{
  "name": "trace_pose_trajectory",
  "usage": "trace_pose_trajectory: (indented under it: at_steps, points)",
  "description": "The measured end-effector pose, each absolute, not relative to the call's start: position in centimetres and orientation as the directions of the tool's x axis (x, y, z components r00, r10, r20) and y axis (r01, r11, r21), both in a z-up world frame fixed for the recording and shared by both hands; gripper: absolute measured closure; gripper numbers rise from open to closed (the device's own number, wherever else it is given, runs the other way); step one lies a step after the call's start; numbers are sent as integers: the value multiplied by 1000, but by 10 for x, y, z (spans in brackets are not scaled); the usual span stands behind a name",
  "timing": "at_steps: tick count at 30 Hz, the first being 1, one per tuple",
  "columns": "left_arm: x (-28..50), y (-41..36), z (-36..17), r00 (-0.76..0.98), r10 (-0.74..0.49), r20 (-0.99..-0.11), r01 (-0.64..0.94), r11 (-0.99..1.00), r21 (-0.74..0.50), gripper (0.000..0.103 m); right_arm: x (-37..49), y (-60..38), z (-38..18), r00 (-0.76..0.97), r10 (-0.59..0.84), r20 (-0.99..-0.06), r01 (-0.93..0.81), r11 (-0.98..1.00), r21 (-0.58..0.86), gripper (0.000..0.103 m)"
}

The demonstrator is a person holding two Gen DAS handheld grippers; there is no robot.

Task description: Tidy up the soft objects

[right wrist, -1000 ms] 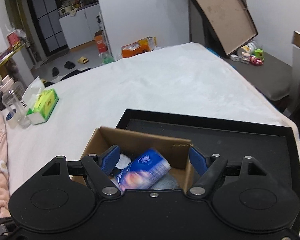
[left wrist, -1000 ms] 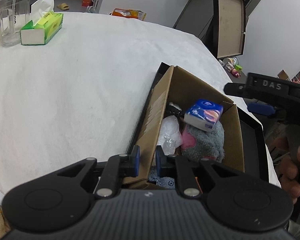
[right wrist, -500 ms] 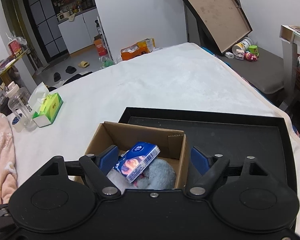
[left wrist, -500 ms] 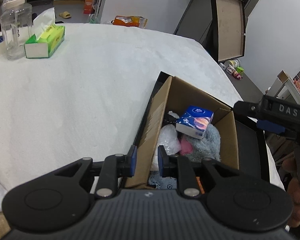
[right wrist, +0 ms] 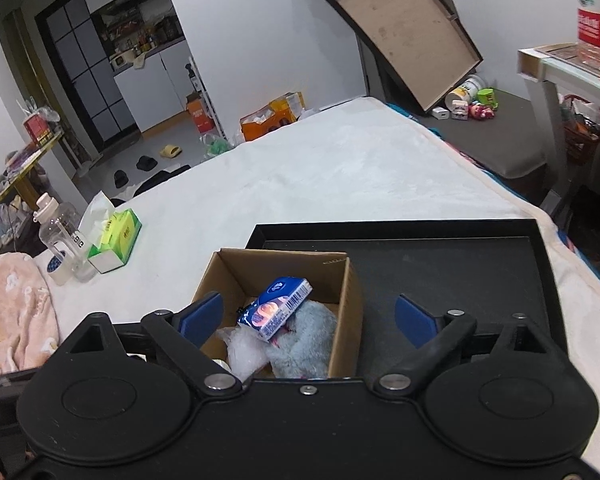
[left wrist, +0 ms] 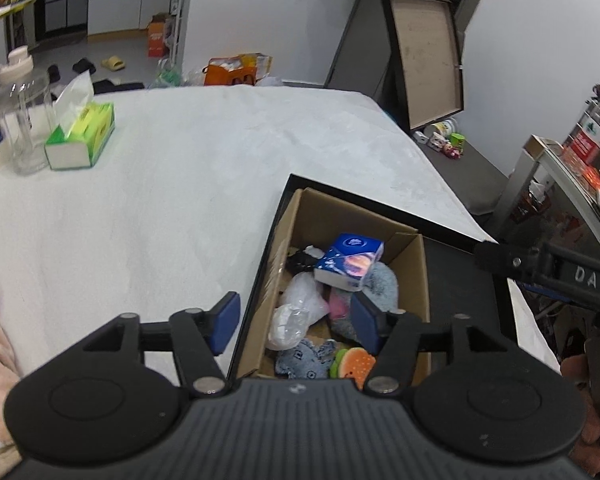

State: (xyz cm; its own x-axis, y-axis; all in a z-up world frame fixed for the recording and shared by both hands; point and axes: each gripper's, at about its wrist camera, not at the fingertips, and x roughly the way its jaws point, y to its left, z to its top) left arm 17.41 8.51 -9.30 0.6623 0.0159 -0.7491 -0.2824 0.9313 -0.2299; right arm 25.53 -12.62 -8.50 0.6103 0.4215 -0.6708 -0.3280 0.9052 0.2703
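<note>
The cardboard box sits in the left near corner of the black tray, already filled with soft things: a blue tissue pack lies propped on the grey plush. Both grippers hang above it with nothing between the pads; the left gripper has its jaws opening across the box's left wall, and the right gripper is opening wide. The tilted tissue pack may slide off the plush if the box is nudged. Only the left wrist view shows the orange-green piece, perhaps a sponge toy, and the patterned blue cloth at the box's near end.
</note>
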Motion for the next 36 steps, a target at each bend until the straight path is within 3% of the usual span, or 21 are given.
trace_pose_trajectory:
  at_steps: [10, 36]
  points:
    - [158, 64, -58, 685, 25, -728, -225, 958, -180, 20, 228, -159, -67, 636, 410, -653, -284, 912, 297, 0]
    - [80, 31, -8, 695, -17, -719, -110, 986, -129, 9, 151, -193, -17, 663, 410, -627, -276, 912, 305, 0]
